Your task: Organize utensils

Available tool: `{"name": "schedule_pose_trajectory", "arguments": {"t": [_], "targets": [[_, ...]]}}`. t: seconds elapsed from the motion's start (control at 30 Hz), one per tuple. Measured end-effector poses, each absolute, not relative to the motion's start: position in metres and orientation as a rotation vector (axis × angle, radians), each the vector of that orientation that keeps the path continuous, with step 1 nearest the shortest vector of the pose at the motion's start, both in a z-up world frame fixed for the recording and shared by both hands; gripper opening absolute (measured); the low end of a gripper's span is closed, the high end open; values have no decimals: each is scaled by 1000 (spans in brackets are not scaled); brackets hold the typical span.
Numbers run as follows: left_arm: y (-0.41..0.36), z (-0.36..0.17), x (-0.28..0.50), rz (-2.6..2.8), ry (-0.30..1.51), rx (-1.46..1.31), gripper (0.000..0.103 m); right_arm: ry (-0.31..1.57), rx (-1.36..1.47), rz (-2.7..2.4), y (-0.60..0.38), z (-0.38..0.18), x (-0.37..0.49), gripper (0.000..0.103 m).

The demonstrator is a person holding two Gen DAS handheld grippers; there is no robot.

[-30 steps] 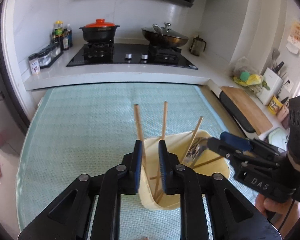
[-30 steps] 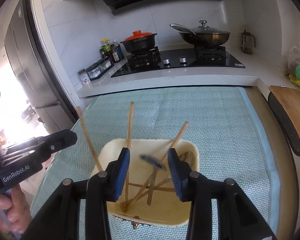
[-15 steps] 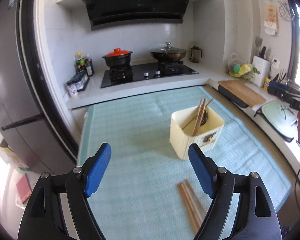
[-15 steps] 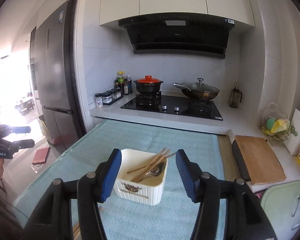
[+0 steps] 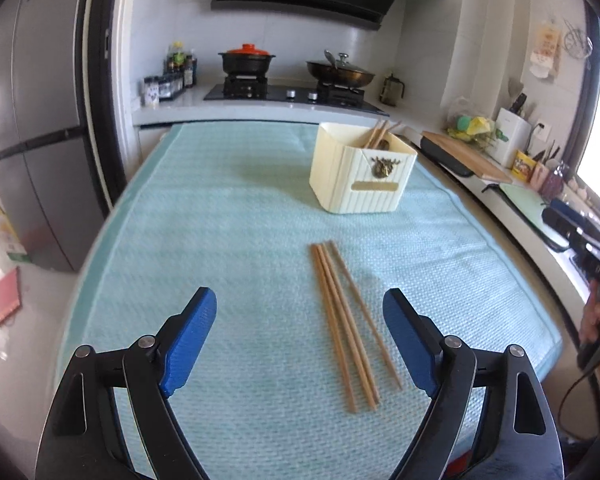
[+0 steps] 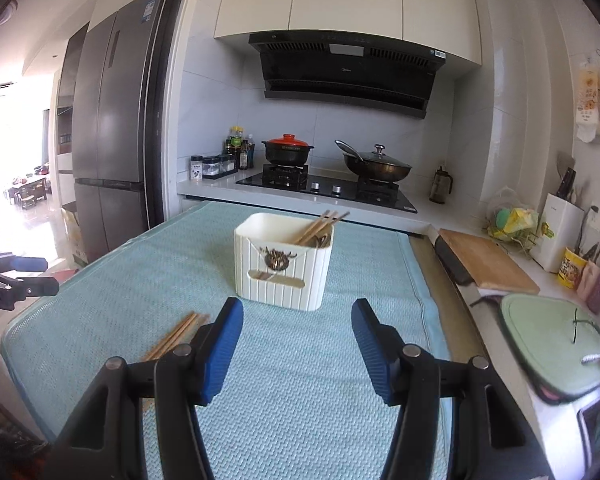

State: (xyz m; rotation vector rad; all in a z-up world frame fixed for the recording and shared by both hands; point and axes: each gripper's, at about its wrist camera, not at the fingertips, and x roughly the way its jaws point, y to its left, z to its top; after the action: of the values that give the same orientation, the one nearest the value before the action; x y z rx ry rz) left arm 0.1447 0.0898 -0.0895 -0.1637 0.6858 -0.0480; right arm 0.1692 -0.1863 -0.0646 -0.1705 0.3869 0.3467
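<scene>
The left gripper (image 5: 300,344) tilts downward, its blue pads (image 5: 188,340) having just spread wide with nothing between them. The right gripper (image 6: 298,348) points nearer level, jaws parted and empty, a hand (image 5: 598,320) holding its handle

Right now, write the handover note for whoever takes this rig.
Left gripper: jaws have just been opening, now wide, nothing between them.
Right gripper: jaws open, empty.
Cream utensil holder stands on the teal mat, already holding several chopsticks and what looks like a spoon.
Left to do: the loose chopsticks lying on the mat in front of the holder.
</scene>
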Motion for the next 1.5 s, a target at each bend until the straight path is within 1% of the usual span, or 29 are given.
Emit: {"name": "schedule_pose_trajectory", "arguments": {"t": [0.17, 0.33, 0.53, 1.0, 1.33, 1.43, 1.5], "targets": [[75, -112, 142, -7, 687, -172, 86, 495, -140, 316, -180, -123, 157, 58], [69, -129, 146, 16, 719, -134, 86, 605, -117, 361, -171, -156, 156, 58], [73, -147, 151, 48, 774, -160, 86, 629, -123, 389, -160, -162, 158, 58], [80, -160, 158, 104, 810, -118, 86, 687, -124, 433, -140, -174, 173, 58], [85, -173, 167, 90, 848, -142, 86, 730, -119, 530, -101, -178, 197, 57], [89, -174, 165, 104, 852, -159, 86, 759, -129, 559, -86, -183, 208, 47], [92, -175, 164, 112, 853, -172, 86, 773, -137, 571, -76, -185, 217, 43]]}}
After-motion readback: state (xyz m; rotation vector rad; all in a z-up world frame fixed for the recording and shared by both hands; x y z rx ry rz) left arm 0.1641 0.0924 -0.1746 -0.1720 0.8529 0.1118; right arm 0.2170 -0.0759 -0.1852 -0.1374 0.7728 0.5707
